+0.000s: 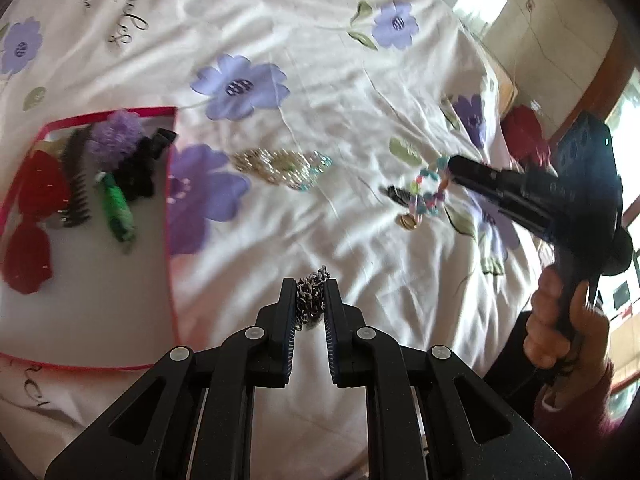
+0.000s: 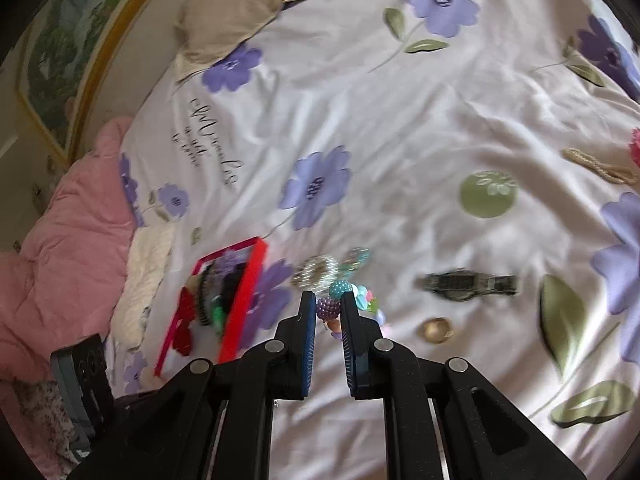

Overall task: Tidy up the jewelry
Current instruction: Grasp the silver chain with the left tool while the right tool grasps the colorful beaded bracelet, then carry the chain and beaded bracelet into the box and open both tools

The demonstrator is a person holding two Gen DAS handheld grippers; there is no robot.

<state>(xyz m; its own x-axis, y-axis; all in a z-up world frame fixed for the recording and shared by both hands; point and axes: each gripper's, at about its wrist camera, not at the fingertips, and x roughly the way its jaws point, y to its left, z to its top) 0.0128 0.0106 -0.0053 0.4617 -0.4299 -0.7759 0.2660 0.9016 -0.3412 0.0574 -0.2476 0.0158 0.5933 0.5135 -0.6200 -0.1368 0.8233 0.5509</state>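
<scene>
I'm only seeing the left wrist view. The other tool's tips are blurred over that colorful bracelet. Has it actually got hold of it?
Observer: Yes. The right wrist view shows the right tool shut on the beaded bracelet, with a purple bead pinched between its fingers.
Operator: What's the dark thing beside it?
Observer: A wristwatch, lying flat on the bedspread, apart from the tool.
Operator: Anything past the red-rimmed tray?
Observer: A pink quilt is bunched beyond the red-rimmed tray.
</scene>
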